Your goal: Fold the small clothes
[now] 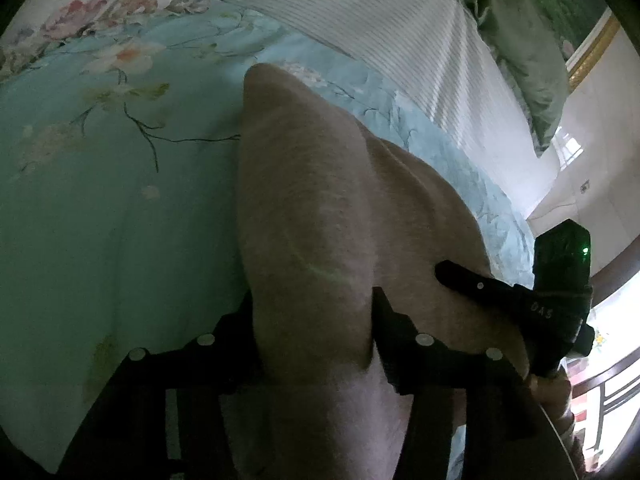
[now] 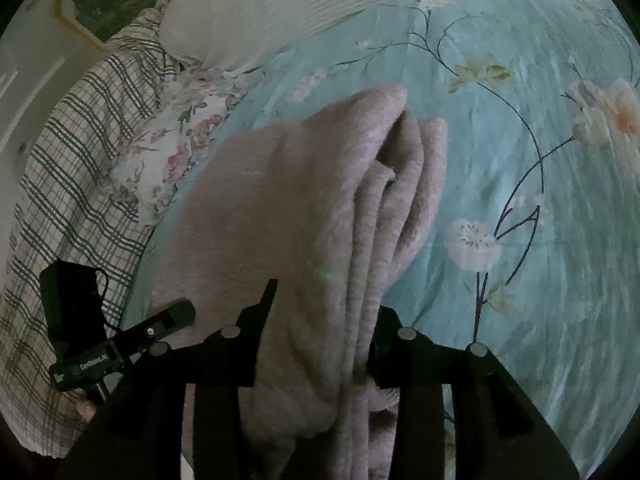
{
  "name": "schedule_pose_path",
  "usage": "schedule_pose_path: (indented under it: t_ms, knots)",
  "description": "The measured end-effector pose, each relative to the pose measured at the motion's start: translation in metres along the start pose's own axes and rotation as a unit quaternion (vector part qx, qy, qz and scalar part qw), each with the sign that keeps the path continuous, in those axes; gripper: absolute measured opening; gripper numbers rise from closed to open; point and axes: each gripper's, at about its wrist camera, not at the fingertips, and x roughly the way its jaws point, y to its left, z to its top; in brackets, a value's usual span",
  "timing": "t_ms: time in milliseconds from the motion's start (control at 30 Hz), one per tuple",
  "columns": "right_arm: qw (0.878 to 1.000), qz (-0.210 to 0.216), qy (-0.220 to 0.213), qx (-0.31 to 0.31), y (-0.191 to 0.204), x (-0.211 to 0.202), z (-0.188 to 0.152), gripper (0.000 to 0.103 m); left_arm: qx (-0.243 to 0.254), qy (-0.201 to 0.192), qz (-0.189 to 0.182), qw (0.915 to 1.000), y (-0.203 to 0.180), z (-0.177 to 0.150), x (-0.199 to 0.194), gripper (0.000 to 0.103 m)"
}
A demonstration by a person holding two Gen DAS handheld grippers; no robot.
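A beige-pink knitted garment (image 1: 320, 208) hangs folded in thick layers over the teal floral bedsheet (image 1: 100, 208). My left gripper (image 1: 316, 320) is shut on the garment, with cloth bunched between its fingers. My right gripper (image 2: 324, 320) is shut on the same garment (image 2: 304, 200), whose stacked folded edges show on its right side. The right gripper also shows at the right edge of the left wrist view (image 1: 520, 296), pressed against the cloth. The left gripper shows at the lower left of the right wrist view (image 2: 120, 344).
A white ribbed blanket (image 1: 400, 20) lies across the far side of the bed. A green pillow (image 1: 528, 52) sits by the wall. A plaid cloth (image 2: 80, 152) and a floral pillow (image 2: 172, 148) lie at the left of the right wrist view.
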Motion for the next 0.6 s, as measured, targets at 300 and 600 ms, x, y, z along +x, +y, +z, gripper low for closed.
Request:
schedule_pose_path:
  t_ms: [300, 600]
  knots:
    - [0.999, -0.034, -0.003, -0.009, 0.006, -0.02, -0.004, 0.058, 0.011, -0.015, 0.029, 0.9994, -0.001, -0.013, -0.031, 0.058]
    - [0.997, -0.042, -0.068, -0.02, 0.005, -0.056, 0.021, 0.052, 0.042, -0.036, 0.03, 0.998, -0.01, -0.014, -0.058, 0.058]
